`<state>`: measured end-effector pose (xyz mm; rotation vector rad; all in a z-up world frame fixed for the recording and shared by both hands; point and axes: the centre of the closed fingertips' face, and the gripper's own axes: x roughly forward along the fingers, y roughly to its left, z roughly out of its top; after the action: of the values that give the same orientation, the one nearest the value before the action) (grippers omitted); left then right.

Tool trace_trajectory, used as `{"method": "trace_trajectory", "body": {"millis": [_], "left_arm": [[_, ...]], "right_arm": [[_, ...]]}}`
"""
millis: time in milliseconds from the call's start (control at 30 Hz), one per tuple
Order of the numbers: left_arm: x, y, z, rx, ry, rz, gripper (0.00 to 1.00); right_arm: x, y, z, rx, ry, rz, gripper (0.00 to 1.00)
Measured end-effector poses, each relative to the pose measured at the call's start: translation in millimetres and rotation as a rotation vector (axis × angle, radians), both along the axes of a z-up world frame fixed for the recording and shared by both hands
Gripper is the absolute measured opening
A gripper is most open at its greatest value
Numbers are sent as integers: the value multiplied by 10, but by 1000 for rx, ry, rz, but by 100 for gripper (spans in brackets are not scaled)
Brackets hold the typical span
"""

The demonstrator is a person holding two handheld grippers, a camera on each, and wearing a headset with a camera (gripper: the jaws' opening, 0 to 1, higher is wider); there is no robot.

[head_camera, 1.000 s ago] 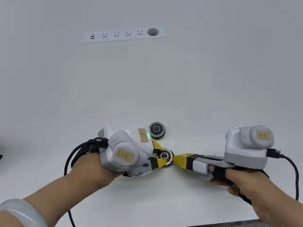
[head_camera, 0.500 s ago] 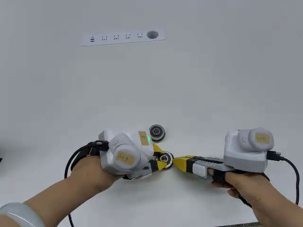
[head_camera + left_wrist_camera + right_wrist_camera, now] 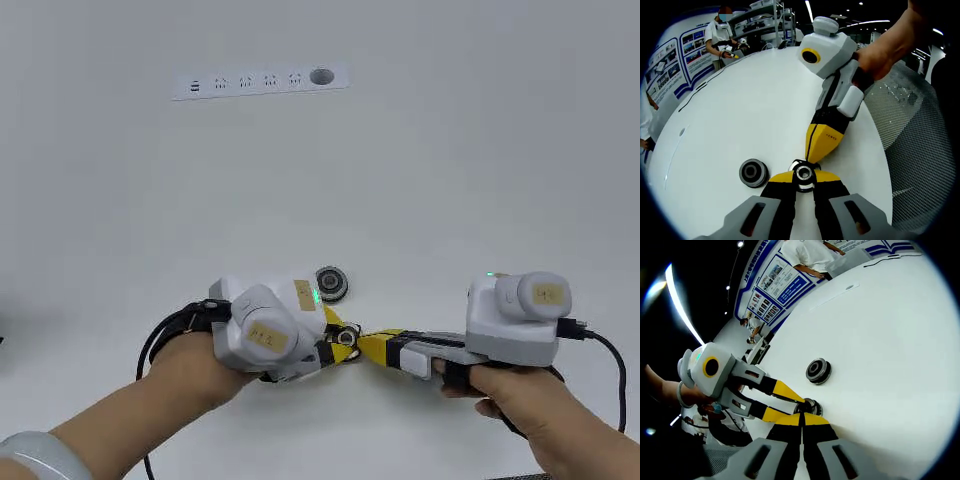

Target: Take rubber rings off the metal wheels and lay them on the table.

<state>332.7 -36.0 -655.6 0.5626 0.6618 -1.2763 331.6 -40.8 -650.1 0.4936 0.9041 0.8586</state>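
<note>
Right tongs [image 3: 364, 339] closer, at wheel [image 3: 346, 338]

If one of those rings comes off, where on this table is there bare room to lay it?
Bare: the wide table between the power strip and the loose wheel, and the stretch right of that wheel, beyond the right gripper. Crowded: the front, where the left gripper clamps the other wheel and the right gripper's tips meet it.

Left tongs [image 3: 338, 342] and right tongs [image 3: 366, 342] tip to tip, both clamped.
</note>
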Motion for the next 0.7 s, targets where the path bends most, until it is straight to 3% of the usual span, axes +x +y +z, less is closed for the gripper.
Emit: {"method": "trace_trajectory", "body": {"millis": [300,333,367,433,700], "left_arm": [[-1,-1,2,-1,-1,0,12],[-1,0,1,-1,0,0,12],[-1,1,1,-1,0,0,12],[-2,1,1,0,1,0,12],[-7,-3,7,-11,-10,-14,13]], "right_arm": [[-10,75,85,31,1,6,1],[-31,120,138,58,-2,23,1],[31,149,207,94,-19,-6,1],[20,127,176,45,-18,10,1],[30,50,134,46,3,-20,1]]}}
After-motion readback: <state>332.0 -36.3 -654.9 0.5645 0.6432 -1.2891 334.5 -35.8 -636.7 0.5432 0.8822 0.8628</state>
